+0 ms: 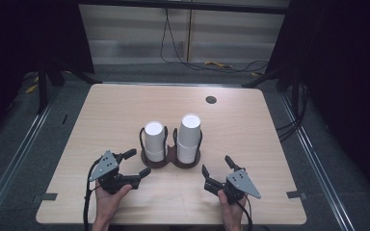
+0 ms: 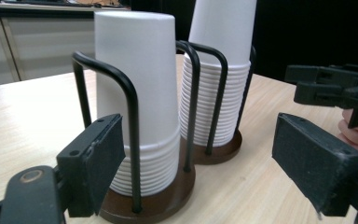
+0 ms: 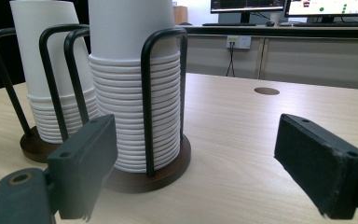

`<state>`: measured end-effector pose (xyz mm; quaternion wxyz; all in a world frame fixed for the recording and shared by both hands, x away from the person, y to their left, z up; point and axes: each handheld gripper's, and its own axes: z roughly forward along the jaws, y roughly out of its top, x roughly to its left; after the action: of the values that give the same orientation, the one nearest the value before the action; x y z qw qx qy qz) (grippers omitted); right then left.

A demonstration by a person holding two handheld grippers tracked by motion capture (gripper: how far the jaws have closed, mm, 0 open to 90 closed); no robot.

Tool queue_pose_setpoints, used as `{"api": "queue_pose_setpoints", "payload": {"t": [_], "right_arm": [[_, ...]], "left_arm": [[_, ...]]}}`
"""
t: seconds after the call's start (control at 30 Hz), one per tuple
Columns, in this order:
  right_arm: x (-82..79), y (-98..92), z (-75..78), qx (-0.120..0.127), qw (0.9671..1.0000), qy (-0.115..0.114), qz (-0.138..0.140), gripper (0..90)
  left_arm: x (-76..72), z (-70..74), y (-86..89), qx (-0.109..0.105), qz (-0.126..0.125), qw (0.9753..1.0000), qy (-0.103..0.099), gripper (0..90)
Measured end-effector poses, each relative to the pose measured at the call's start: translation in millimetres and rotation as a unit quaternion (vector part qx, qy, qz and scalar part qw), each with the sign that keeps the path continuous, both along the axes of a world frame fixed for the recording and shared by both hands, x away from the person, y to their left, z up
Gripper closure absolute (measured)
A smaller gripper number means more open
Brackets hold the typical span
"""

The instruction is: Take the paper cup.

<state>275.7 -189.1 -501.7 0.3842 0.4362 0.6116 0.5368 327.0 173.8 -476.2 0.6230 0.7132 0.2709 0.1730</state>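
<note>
Two stacks of upturned white paper cups stand in a dark brown double holder (image 1: pixel 171 162) with black wire loops at the table's middle. The left stack (image 1: pixel 154 140) is shorter than the right stack (image 1: pixel 190 137). My left gripper (image 1: pixel 139 162) rests open just left of the holder, jaws pointing at it. My right gripper (image 1: pixel 216 164) is open just right of the holder. In the left gripper view the shorter stack (image 2: pixel 137 93) stands close between my wide jaws, with the right gripper (image 2: pixel 304 86) beyond. The right gripper view has the taller stack (image 3: pixel 130 93) nearest and the other stack (image 3: pixel 46 70) behind.
A wooden table (image 1: pixel 106 110) with a round cable hole (image 1: pixel 211 99) near its far edge. Bare tabletop lies on all sides of the holder. Cables (image 1: pixel 221 65) trail on the floor behind, and dark frames stand at both sides.
</note>
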Motion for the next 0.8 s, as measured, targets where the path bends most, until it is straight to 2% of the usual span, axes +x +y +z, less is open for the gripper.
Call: {"api": "queue_pose_setpoints", "payload": {"t": [0.27, 0.3, 0.33, 0.7, 0.77, 0.8], "right_arm": [[0.2, 0.1, 0.0, 0.000, 1.0000, 0.001, -0.002, 13.1], [0.2, 0.1, 0.0, 0.000, 1.0000, 0.001, -0.003, 13.1], [0.3, 0.1, 0.0, -0.001, 1.0000, 0.001, -0.003, 13.1], [0.5, 0.2, 0.1, -0.001, 1.0000, 0.002, -0.004, 13.1], [0.5, 0.3, 0.1, -0.001, 1.0000, 0.002, -0.004, 13.2], [0.4, 0.2, 0.1, -0.001, 1.0000, 0.002, -0.004, 13.2]], "left_arm": [[4.7, 11.1, 1.3, 0.001, -0.004, 1.0000, 0.001, 16.8], [6.3, 13.6, 0.8, 0.002, -0.011, 0.9999, 0.000, 16.8], [7.4, 15.0, 1.2, 0.010, -0.015, 0.9998, -0.001, 16.8], [14.6, 31.5, 0.1, 0.007, -0.023, 0.9997, -0.002, 17.8], [17.1, 37.2, -0.4, 0.017, -0.025, 0.9995, -0.005, 18.0], [17.7, 39.0, -1.3, 0.015, -0.027, 0.9995, -0.003, 18.0]]}}
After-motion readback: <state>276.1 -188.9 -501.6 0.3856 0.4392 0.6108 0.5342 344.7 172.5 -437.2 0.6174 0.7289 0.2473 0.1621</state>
